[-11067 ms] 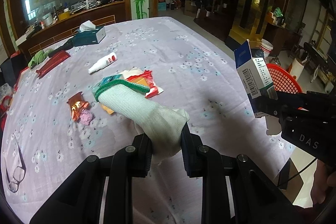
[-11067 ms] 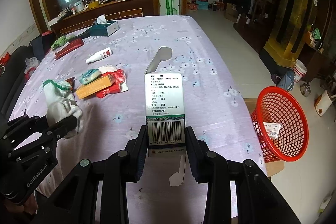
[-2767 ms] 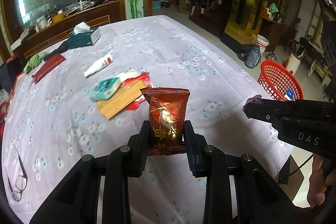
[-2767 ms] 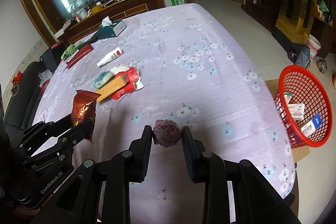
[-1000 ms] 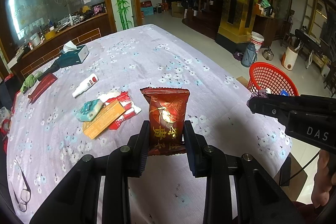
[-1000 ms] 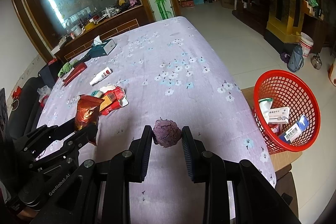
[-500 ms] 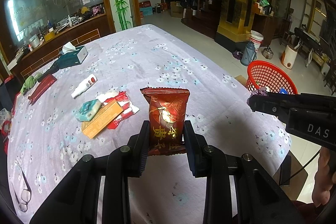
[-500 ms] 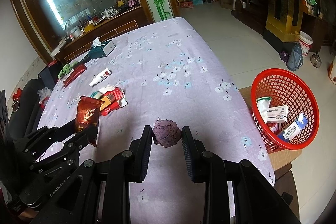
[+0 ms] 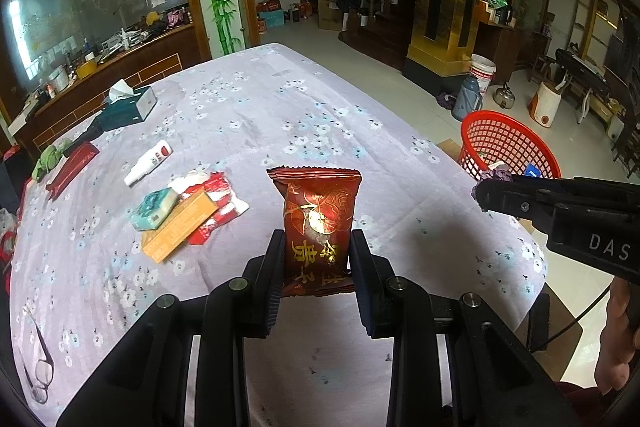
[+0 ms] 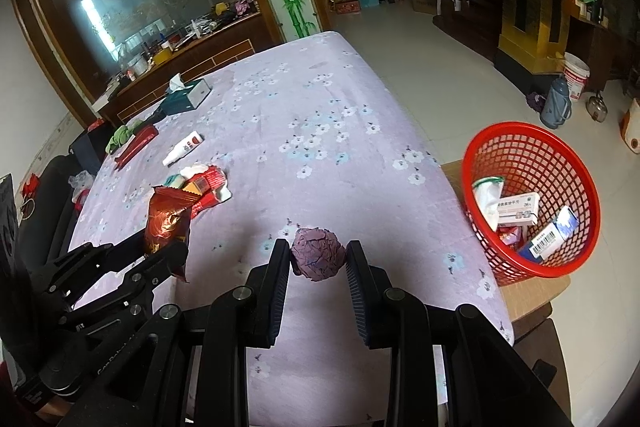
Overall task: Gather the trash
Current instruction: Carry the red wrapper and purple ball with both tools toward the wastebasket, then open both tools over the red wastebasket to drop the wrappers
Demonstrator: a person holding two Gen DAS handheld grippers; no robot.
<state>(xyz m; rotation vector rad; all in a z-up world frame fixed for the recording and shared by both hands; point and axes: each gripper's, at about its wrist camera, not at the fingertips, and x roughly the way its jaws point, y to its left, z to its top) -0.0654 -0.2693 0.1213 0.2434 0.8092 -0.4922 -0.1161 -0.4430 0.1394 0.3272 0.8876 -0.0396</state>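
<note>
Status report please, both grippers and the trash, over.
Left hand-held gripper shut on red snack packet. Right hand-held gripper shut on purple paper ball, above table edge. Red basket to the right, path clear.

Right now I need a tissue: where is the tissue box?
The tissue box sits at the table's far left end in the left wrist view, beyond the white tube.

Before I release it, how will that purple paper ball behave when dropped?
The paper ball looks crumpled and probably light, likely to fall softly. The right gripper holds it without crushing, so it seems springy. Being roundish, it may roll if it misses the basket.
</note>
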